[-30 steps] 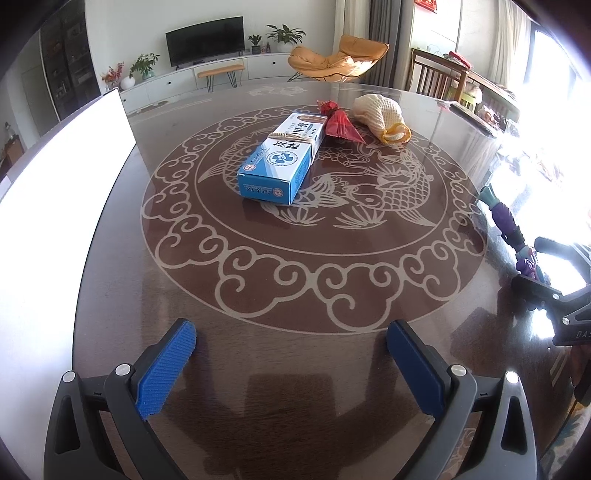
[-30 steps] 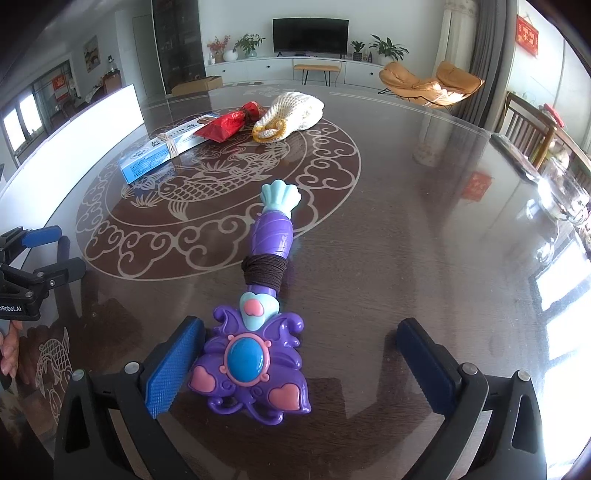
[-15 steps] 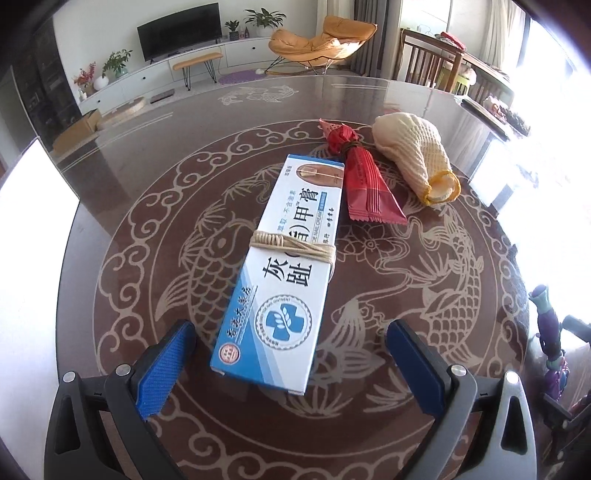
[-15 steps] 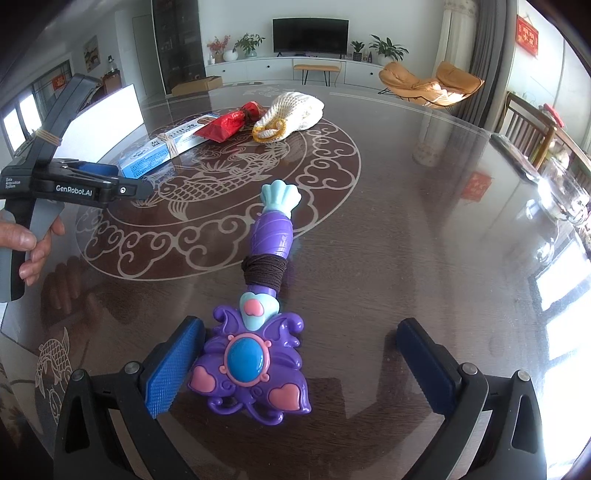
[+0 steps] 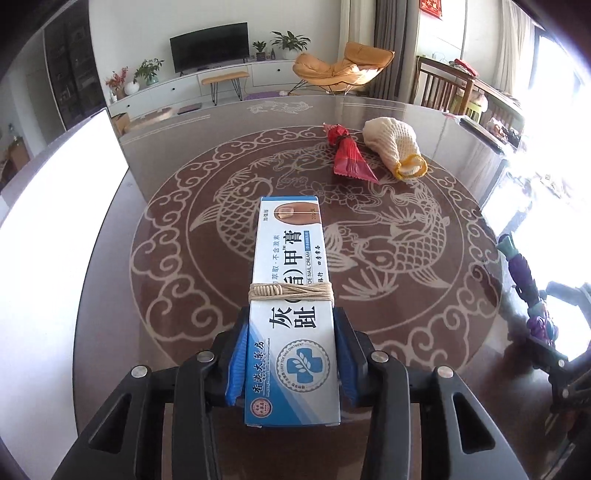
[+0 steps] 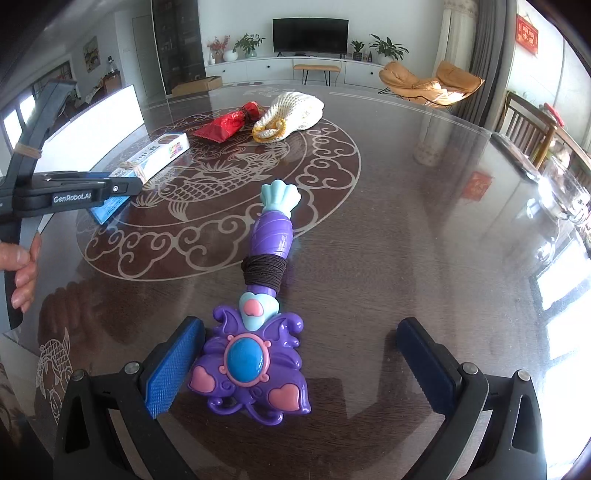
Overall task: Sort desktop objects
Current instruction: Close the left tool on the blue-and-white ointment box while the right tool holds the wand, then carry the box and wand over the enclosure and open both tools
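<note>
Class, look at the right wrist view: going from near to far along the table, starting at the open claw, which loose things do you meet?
Right claw → purple toy wand → blue cream box → red wrapper → cream knitted pouch.

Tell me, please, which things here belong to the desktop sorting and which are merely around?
Job: blue ointment box clamped in the left gripper; purple toy wand between the open right gripper; red packet; knitted pouch.
Around: television; orange chair.
</note>
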### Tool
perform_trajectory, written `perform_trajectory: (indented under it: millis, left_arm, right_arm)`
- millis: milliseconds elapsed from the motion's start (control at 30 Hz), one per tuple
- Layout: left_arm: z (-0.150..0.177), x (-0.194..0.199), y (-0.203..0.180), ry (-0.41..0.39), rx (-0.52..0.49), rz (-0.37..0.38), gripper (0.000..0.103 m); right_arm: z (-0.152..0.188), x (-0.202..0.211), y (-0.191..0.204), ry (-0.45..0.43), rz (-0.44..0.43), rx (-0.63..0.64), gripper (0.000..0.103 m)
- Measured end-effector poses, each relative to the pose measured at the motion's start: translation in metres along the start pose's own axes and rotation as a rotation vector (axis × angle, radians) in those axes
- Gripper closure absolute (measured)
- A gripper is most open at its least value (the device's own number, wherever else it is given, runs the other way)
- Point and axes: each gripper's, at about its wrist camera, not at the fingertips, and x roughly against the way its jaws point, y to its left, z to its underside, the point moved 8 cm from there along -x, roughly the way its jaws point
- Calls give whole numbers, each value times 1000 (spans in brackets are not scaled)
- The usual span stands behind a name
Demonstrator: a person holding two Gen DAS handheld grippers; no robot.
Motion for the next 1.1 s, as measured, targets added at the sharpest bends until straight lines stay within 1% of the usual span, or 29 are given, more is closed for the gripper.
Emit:
perform_trajectory:
  millis: [67, 133, 167, 233, 267, 300, 333, 367, 433, 500, 600, 700, 800, 900, 967, 1000, 1067, 1100]
  left_arm:
    - [20, 14, 3, -15, -2, -1, 62]
    - [32, 24, 7, -26, 4, -5, 62]
    - [36, 27, 8, -31, 11, -6, 62]
    - [41, 31, 11, -38, 23, -8, 62]
    - [42, 32, 11, -40, 29, -4, 62]
    - [41, 33, 11, -43, 38, 1, 62]
    - [42, 38, 12, -56, 48, 4, 62]
    - [42, 43, 14, -74, 58, 4, 62]
    - [41, 58, 17, -116, 83, 10, 62]
    - [36, 76, 21, -160, 117, 25, 62]
    - [25, 110, 30, -238, 157, 40, 62]
    - [12, 147, 49, -315, 193, 36, 62]
    - [5, 179, 80, -364, 250, 32, 62]
    - [3, 209, 120, -399, 297, 3, 62]
    - [5, 226, 149, -406, 324, -25, 62]
    - [7, 232, 163, -406, 345, -9, 60]
    - [13, 238, 190, -391, 418, 51, 59]
    - [16, 240, 202, -388, 447, 62, 58]
  right_arm:
    - [0, 0, 1, 1, -1, -2, 0]
    - [-3, -3, 2, 56, -13, 10, 0]
    - [-8, -6, 5, 92, -42, 23, 0]
    - [-20, -10, 10, 134, -97, 8, 7]
    - [-26, -12, 11, 140, -103, -8, 18]
    - [-31, -13, 11, 143, -93, -15, 38]
    - [-35, -14, 11, 144, -75, -9, 53]
    - [-37, -13, 12, 150, -60, 0, 79]
    - [-38, -7, 15, 161, -72, -19, 81]
    - [-40, 7, 19, 127, -65, -6, 81]
    - [-53, 35, 29, 48, -80, -6, 81]
    - [-78, 69, 54, -50, -108, 38, 81]
    - [-105, 104, 96, -144, -162, 105, 81]
    - [-134, 131, 150, -217, -260, 157, 81]
    - [-148, 146, 190, -245, -339, 191, 81]
    - [-154, 153, 212, -254, -381, 209, 81]
    - [-163, 162, 256, -263, -462, 245, 81]
    - [-166, 164, 278, -260, -501, 264, 81]
